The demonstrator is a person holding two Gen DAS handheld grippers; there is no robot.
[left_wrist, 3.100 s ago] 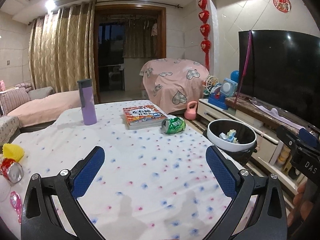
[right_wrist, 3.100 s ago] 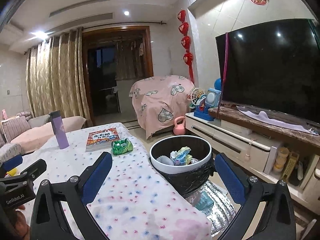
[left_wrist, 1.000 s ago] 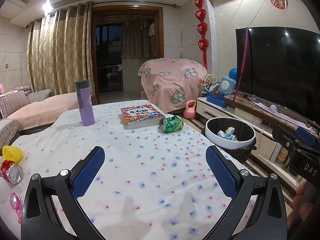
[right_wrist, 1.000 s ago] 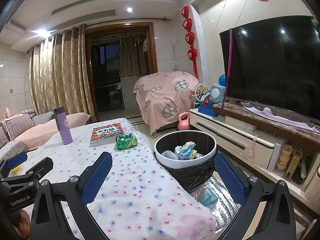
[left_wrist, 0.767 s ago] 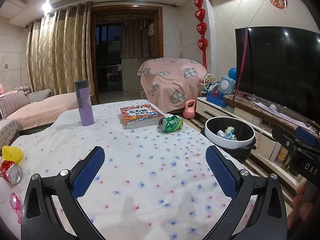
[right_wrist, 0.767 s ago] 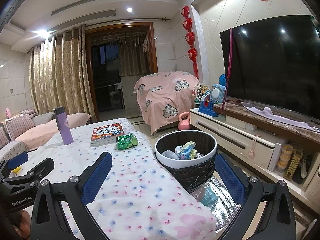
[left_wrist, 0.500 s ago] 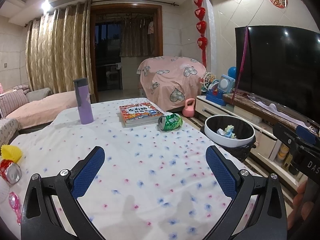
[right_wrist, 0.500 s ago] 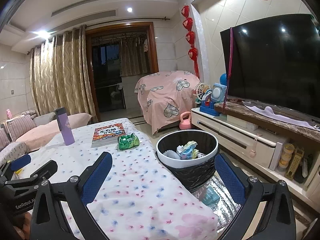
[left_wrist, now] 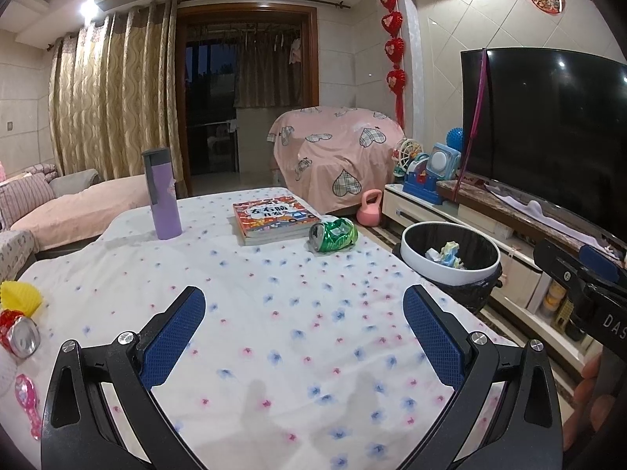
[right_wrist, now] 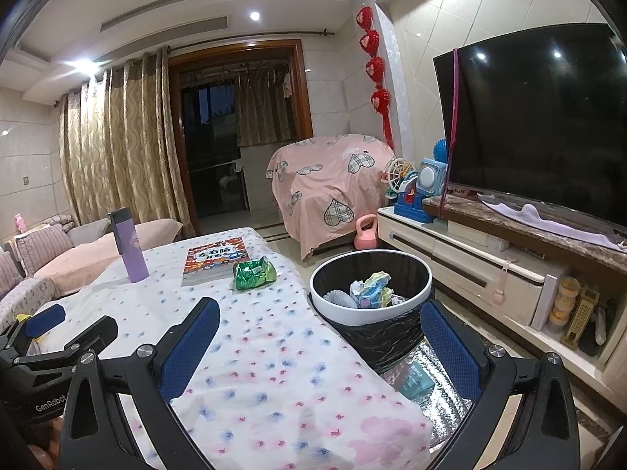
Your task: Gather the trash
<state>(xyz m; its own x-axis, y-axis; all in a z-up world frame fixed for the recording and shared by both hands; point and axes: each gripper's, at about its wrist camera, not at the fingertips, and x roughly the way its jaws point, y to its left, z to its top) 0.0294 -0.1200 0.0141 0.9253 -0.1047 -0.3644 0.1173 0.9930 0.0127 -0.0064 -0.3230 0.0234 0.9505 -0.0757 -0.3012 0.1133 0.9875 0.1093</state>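
1. A living room at night under ceiling lights. A low bench is covered by a white cloth with small pink and blue flowers.
2. The left hand-held gripper hovers over the near part of the bench. Its two blue-padded fingers are spread wide, with nothing between them.
3. The right hand-held gripper hangs at the bench's right edge. Its fingers are also spread wide and empty; one is over the cloth and the other is beside the bin.
4. A crushed green can lies on its side toward the far right of the bench, just beside a colourful book. In the right wrist view the same can sits between the book and the bin.
5. A round trash bin with a white rim and a black liner stands on the floor, close against the bench's right side. Crumpled paper and a pale paper cup liner lie inside it. The left wrist view shows the bin to the right of the can.
6. At the bench's left edge lie a yellow paper cup liner, a crushed red can and a small pink object.
7. A purple bottle with a grey lid stands upright on the far left of the bench.
8. A large dark television stands on a long cabinet to the right.
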